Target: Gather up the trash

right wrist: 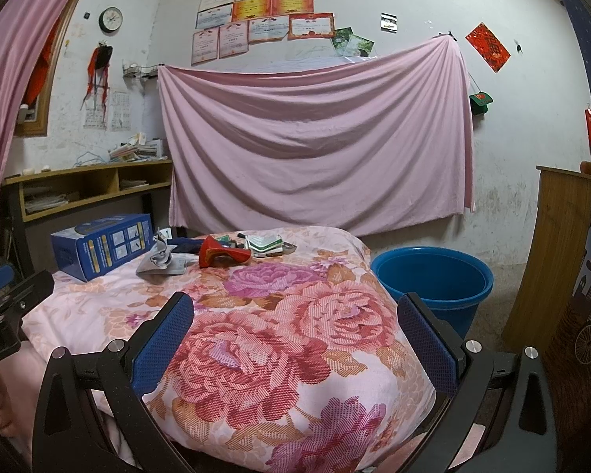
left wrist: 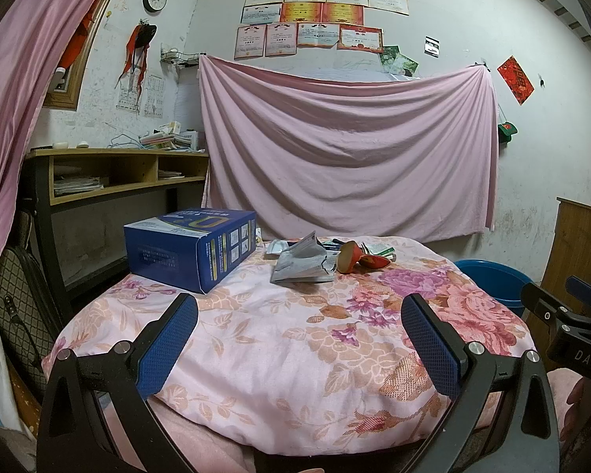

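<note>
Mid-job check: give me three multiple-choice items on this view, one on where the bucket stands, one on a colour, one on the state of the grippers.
1. Where does the round blue plastic bucket stand?
A. On the floor beside the flowered quilt
B. On the wooden desk
C. On top of the quilt

2. What colour is the rectangular cardboard box on the pink flowered quilt?
A. Green
B. Blue
C. Yellow

3. How are the left hand-held gripper and the right hand-held gripper?
A. Both shut on wrappers
B. Left shut on the box, right open
C. Both open, holding nothing

Answers:
1 A: the right wrist view shows it on the floor at the quilt's right edge.
2 B: all its visible faces are blue.
3 C: each pair of blue pads stands wide apart with only quilt between them.
</note>
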Available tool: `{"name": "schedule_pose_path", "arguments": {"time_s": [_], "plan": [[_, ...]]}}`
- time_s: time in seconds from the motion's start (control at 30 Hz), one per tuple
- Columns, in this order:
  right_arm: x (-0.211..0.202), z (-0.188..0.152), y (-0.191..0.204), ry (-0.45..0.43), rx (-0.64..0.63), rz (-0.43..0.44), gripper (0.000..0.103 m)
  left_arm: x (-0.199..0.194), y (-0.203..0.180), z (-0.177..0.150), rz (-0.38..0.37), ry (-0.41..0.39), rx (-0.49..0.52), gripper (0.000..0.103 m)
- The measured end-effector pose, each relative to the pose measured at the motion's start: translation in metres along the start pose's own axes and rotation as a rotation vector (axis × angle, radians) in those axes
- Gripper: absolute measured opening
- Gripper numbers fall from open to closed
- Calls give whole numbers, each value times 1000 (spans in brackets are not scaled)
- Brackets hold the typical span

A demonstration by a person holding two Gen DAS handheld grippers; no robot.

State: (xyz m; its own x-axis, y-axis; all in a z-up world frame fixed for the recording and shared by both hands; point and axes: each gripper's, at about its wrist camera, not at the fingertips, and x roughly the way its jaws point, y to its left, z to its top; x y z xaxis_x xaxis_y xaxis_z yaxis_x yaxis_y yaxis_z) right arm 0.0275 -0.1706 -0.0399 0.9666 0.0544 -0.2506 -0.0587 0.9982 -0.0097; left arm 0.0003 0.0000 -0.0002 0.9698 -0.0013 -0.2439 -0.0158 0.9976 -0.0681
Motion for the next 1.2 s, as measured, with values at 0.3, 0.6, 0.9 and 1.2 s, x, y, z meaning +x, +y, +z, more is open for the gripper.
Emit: {"name": "schedule_pose_path", "arguments": {"time_s": [0.3,0.6,0.9,1.2], "plan": [[0,0,0,1,1,0,103,0,0,0,0,0,0,101],[0,0,0,0,2,0,103,0,0,0,-1,0,-1,101],[-3,13,-1,-8,-18,5,103,6,-1,22,-4,-39,-54,101],[22,66,-9,-70,12,41,103,46,4,62,14,-83,-31,101]]}}
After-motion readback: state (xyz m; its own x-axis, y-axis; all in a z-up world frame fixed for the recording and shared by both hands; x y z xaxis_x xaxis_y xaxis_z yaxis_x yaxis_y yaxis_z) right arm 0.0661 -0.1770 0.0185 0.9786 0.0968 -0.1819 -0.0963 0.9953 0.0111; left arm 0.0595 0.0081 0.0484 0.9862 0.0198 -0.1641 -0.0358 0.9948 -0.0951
